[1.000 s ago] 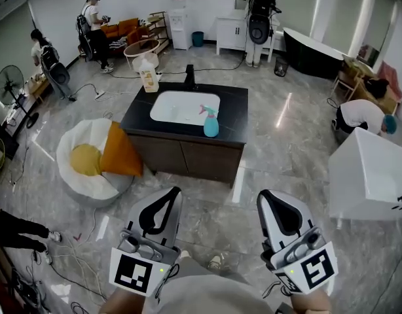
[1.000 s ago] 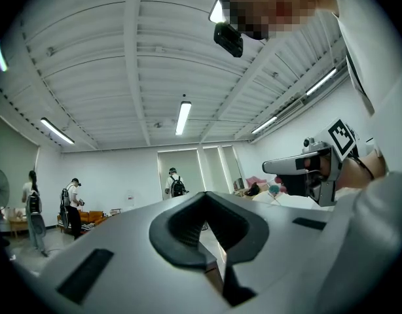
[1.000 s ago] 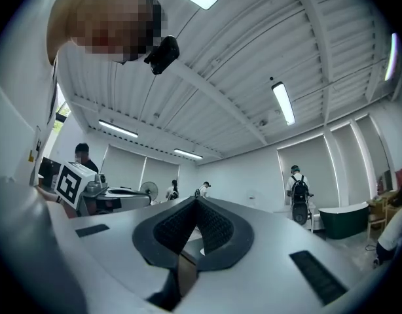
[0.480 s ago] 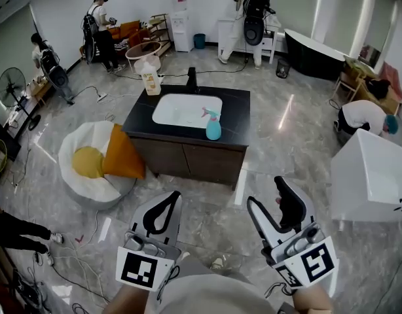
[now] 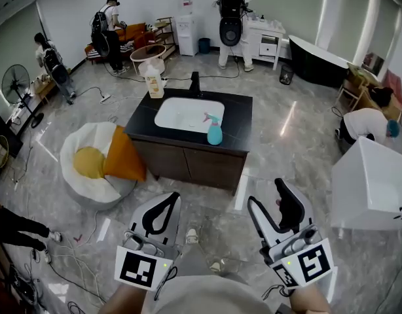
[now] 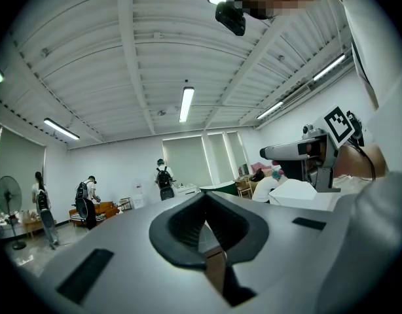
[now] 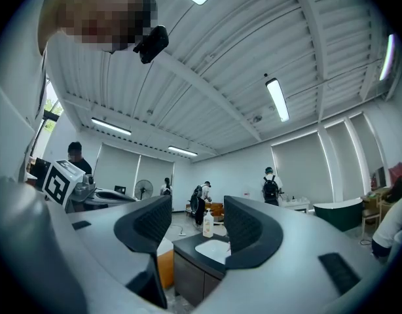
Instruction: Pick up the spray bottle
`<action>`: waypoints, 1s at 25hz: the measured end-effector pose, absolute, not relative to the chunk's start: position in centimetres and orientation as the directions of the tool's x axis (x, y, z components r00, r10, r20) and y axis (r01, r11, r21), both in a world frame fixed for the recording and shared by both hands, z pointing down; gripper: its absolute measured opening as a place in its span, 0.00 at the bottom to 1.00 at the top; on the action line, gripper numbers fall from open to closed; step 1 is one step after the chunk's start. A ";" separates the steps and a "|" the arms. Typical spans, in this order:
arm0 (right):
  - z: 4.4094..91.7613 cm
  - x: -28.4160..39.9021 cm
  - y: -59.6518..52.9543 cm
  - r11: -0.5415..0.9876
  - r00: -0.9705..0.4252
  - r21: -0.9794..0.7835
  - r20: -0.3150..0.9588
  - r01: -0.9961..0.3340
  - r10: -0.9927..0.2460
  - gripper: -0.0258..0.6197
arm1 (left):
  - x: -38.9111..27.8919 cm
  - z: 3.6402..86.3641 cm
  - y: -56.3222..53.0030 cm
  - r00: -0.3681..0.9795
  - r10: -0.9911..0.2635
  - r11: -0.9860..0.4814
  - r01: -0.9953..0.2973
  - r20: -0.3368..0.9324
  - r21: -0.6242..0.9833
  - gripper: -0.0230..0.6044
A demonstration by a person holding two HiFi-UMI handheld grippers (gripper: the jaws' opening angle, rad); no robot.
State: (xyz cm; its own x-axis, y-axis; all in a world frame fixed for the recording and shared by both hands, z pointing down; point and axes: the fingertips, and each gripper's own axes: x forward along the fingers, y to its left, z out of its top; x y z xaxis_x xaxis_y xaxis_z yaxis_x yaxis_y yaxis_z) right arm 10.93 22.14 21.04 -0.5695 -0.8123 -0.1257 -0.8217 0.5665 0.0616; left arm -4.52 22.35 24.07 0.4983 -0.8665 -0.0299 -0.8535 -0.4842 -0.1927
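Your bottle (image 5: 214,131) stands upright on the counter (image 5: 241,122), right at the sink (image 5: 181,115)'s near right corner, well apart from both grippers. Your left gripper (image 5: 168,200) has its jaws pressed together. The right gripper (image 5: 268,197) has just been opening its jaws, nothing between them. The bottle looks like thin plastic, probably light and smooth, so I'd go for the narrow neck under the pink trigger, not the rounded body, and squeeze gently.

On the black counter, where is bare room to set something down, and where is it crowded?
Bare: the counter strip right of the sink and the spray bottle, and the strip left of the sink, before the pump bottle. Crowded: the back edge by the faucet, and the sink's front right corner.
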 end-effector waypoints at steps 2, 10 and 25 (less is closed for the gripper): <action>21.4 11.0 21.5 0.568 -0.571 0.061 -0.117 -0.821 -0.813 0.46 | -4.3 24.1 21.8 0.503 -0.864 -0.488 -0.851 -0.033 -0.192 0.06; 24.3 11.1 17.8 0.562 -0.564 0.045 -0.066 -0.826 -0.823 0.45 | -4.0 25.4 18.5 0.510 -0.859 -0.488 -0.843 -0.042 -0.227 0.06; 27.8 8.6 3.9 0.563 -0.563 -0.002 0.020 -0.827 -0.826 0.45 | -6.0 27.5 5.0 0.531 -0.847 -0.522 -0.830 0.008 -0.194 0.06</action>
